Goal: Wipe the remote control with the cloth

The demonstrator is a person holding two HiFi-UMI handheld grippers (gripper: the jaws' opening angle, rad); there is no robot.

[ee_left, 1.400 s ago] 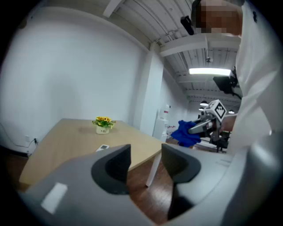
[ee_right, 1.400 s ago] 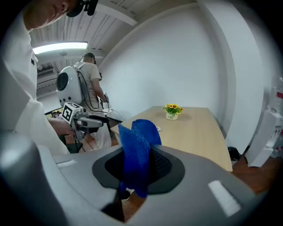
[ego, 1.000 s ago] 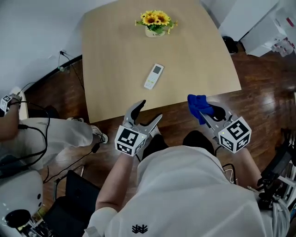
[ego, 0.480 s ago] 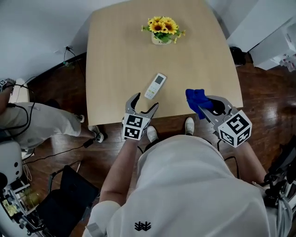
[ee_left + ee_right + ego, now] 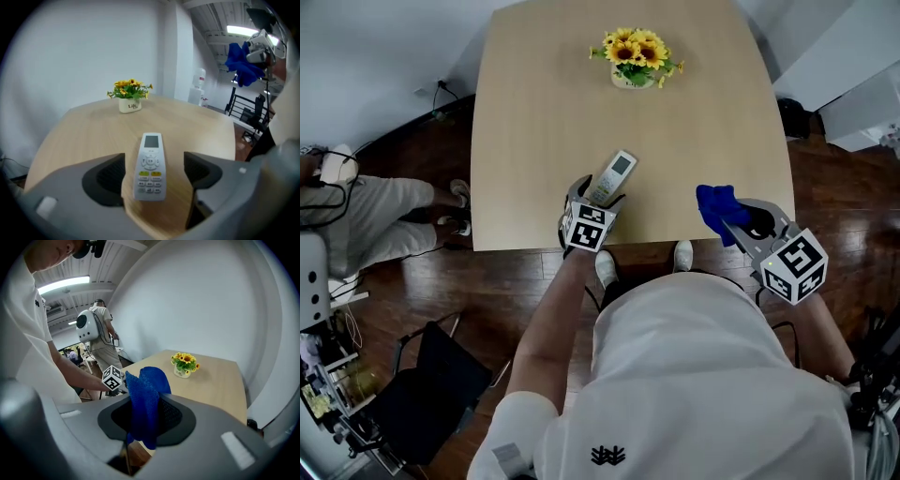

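Note:
A white remote control (image 5: 615, 172) lies face up near the front edge of the light wooden table (image 5: 534, 112). My left gripper (image 5: 593, 193) is down at the table with its jaws wide open. In the left gripper view the near end of the remote control (image 5: 150, 166) lies between them, with a gap on each side. These jaws have just been opening. My right gripper (image 5: 733, 212) hovers at the table's front right corner, shut on a bunched blue cloth (image 5: 718, 204). In the right gripper view the cloth (image 5: 145, 401) sticks up out of the jaws.
A pot of sunflowers (image 5: 635, 58) stands at the far middle of the table. A seated person's legs (image 5: 375, 211) and cables are on the floor at the left. A white cabinet (image 5: 862, 94) stands at the right, and a dark chair (image 5: 431, 394) is behind me on the left.
My left gripper has come forward and down from off the table's front edge to the remote, with its jaws spread wider. The right gripper with the cloth has shifted a little to the right.

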